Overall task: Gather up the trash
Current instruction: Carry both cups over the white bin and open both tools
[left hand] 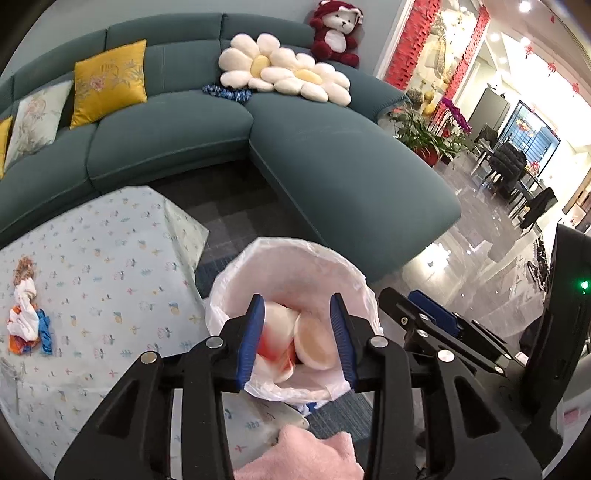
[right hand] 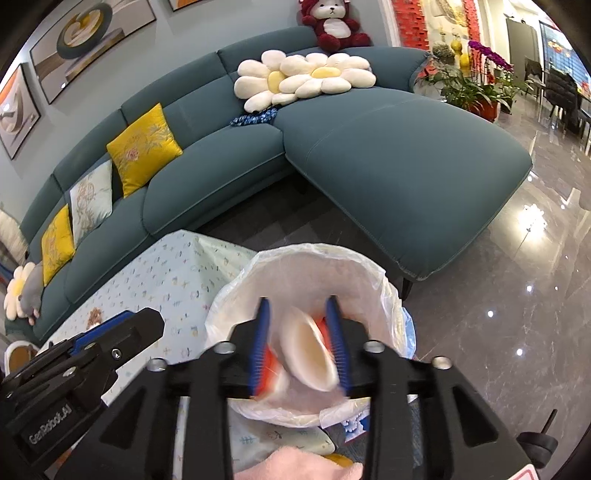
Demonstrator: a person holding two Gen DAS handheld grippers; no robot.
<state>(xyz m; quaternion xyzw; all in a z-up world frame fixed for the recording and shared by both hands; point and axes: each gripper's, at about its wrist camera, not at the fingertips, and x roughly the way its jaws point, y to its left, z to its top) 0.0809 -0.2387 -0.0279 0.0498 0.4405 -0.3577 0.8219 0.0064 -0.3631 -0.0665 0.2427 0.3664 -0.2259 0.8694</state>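
Two red-and-white paper cups (left hand: 291, 343) lie inside the bin's white plastic liner (left hand: 295, 266), directly below and between both pairs of blue fingers. The left gripper (left hand: 298, 338) and right gripper (right hand: 301, 350) hover over the bin mouth, fingers parted, gripping nothing. Left of the fingers, crumpled wrappers (left hand: 27, 325) remain on the floral tabletop (left hand: 110, 266).

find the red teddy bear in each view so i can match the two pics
Left wrist view: red teddy bear at top, right of centre, on the sofa back.
Right wrist view: red teddy bear at top centre, on the sofa back.
Shared landmark: the white flower cushions just below it.
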